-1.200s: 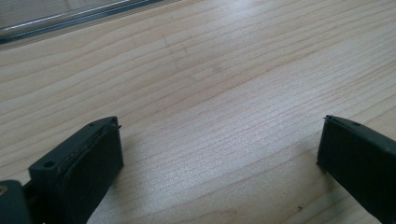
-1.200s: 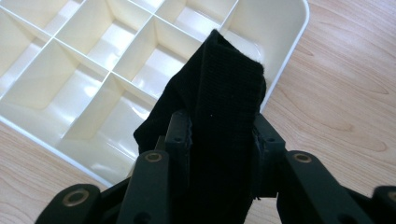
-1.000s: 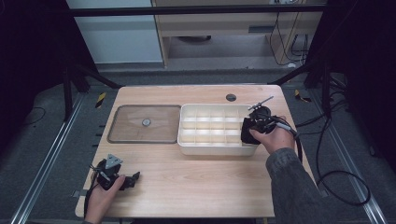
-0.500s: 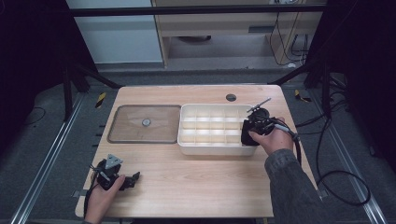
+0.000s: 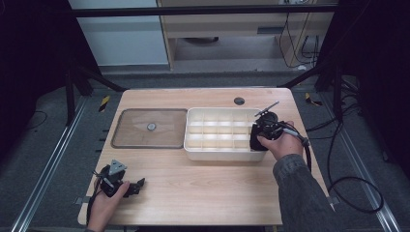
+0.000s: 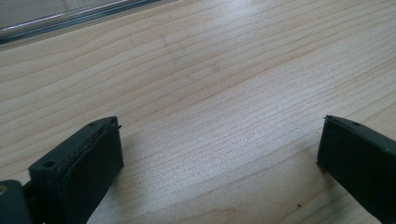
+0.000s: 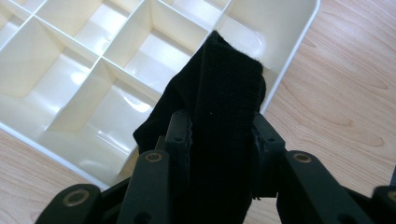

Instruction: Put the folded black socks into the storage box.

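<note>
A folded black fabric strap is sitting clamped between the right gripper's fingers, its long axis pointing out over the right-end compartments of the cream plastic divided tray. The left gripper is resting well apart on the wooden desk, fingers spread and empty.

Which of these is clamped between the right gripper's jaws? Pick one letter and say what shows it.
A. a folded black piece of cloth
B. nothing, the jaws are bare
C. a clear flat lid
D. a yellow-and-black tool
A: in the right gripper view the right gripper has both pads pressed on a folded black cloth that sticks out over the corner of the white divided tray.
</note>
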Demonstrator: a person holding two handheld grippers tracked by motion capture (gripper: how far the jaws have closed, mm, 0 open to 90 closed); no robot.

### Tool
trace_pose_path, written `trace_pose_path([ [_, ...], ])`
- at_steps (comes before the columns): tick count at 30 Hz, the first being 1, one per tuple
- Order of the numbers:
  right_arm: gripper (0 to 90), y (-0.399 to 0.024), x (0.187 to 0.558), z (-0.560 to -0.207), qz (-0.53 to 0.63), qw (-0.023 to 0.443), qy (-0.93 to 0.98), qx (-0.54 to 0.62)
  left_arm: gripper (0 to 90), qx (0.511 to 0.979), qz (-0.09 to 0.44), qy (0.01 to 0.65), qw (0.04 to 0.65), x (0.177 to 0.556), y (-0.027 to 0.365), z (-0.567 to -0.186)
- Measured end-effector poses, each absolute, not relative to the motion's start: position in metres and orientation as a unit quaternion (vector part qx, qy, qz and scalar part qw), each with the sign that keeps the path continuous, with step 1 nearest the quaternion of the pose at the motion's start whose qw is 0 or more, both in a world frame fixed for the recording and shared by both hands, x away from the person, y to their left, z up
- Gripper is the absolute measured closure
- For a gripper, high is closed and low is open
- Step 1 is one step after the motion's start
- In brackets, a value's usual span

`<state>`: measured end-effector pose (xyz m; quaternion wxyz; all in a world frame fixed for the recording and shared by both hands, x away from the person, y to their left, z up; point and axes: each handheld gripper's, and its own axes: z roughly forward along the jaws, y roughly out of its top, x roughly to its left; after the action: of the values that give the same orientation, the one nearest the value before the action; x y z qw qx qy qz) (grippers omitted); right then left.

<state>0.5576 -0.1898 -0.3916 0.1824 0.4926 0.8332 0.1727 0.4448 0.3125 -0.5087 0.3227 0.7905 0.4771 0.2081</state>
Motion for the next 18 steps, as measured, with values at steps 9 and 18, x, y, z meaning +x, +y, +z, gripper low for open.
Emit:
trace_pose_path([
  [9, 66.1, -0.186, 0.558, -0.400, 0.160, 0.189, 0.837, 0.487, 0.0, 0.791, 0.208, 0.476, 0.322, 0.445, 0.313, -0.509],
  [18, 66.2, -0.183, 0.556, -0.406, 0.157, 0.188, 0.840, 0.485, 0.0, 0.791, 0.208, 0.476, 0.322, 0.445, 0.313, -0.509],
])
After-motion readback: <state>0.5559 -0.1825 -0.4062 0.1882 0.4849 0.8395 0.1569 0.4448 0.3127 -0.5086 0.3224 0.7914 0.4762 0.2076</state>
